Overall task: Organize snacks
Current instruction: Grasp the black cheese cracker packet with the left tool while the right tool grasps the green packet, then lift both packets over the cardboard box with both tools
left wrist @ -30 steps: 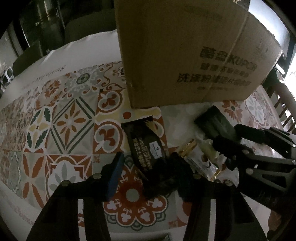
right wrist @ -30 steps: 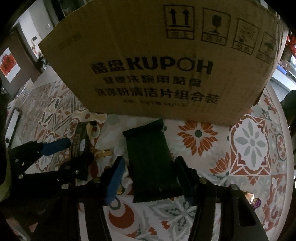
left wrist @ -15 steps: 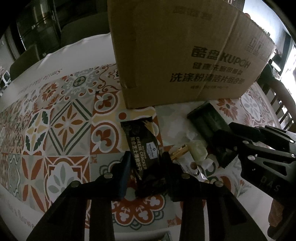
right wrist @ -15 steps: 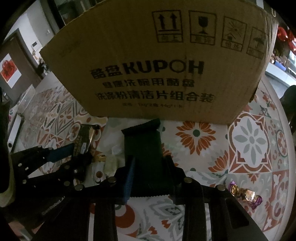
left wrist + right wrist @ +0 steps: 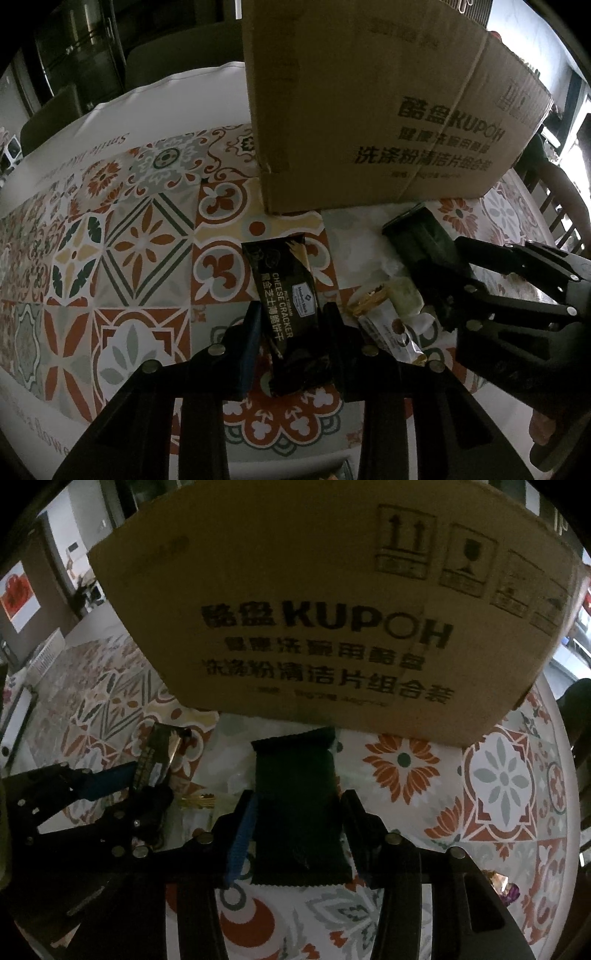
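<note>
A black cheese cracker packet [image 5: 284, 291] lies lengthwise on the patterned tablecloth [image 5: 110, 258]. My left gripper [image 5: 293, 332] is shut on its near half, a pad pressing each long edge. Just right of it, a dark green packet [image 5: 295, 794] lies flat between the fingers of my right gripper [image 5: 297, 812]. That gripper's jaws are opening, and its pads stand at the packet's edges without squeezing it. The big cardboard box [image 5: 332, 609] stands directly behind both packets. The left gripper [image 5: 140, 786] and the cracker packet [image 5: 159, 753] also show at the left of the right wrist view.
A white-and-gold snack wrapper [image 5: 388, 325] and a pale green piece [image 5: 406, 299] lie between the two grippers. A purple wrapped candy [image 5: 502, 897] sits near the table's right edge. Dark chairs [image 5: 177, 55] stand beyond the far edge, and a wooden chair [image 5: 565, 192] at the right.
The left jaws closed in onto the cracker packet and stayed there. The right jaws pinched the green packet narrow, then widened, and the packet now lies at full width.
</note>
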